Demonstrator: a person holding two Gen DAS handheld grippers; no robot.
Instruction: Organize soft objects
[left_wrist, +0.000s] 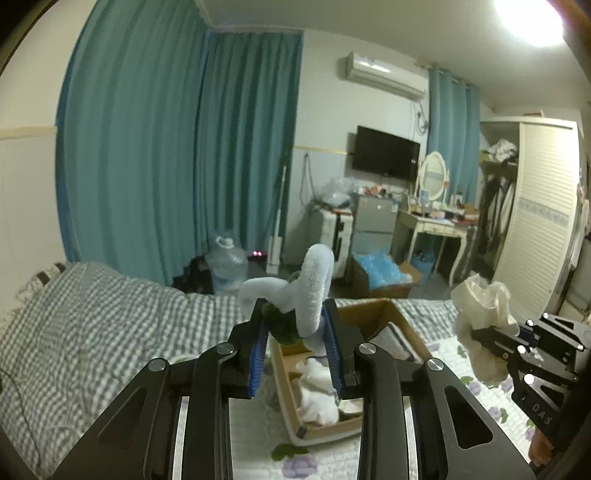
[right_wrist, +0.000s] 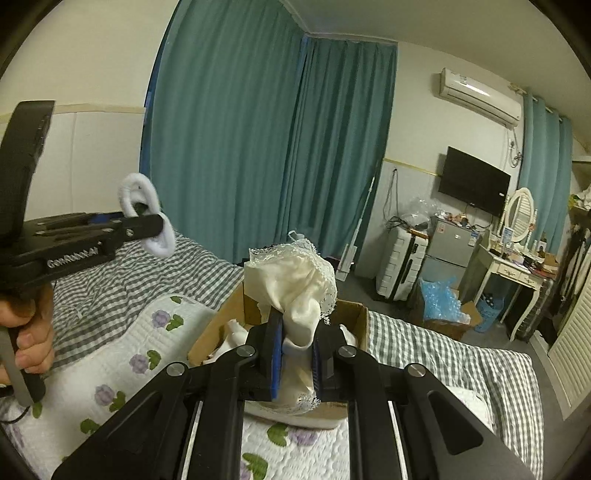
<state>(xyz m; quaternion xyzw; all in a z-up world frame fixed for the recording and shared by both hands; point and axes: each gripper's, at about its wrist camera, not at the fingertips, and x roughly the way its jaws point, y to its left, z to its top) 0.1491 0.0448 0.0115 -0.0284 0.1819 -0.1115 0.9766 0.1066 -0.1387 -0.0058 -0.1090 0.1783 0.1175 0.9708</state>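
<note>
a light, limp blue plush toy (left_wrist: 312, 291) was found clamped mid-body in the left gripper (left_wrist: 295, 354) and a cream lace cloth (right_wrist: 295, 291) pinched in the right gripper (right_wrist: 297, 365), both held above the cardboard box (left_wrist: 369, 314).

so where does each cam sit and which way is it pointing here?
Left wrist: sits on the left tool, looking forward along its fingers over the bed toward the curtains and TV; its own fingers pinch a pale blue plush item, and the right tool shows at the right edge.
Right wrist: sits on the right tool, facing the same way; its fingers pinch a cream lace cloth, and the left tool and hand show at left.
Shared: cardboard box, checked bedding, each other's tool.
</note>
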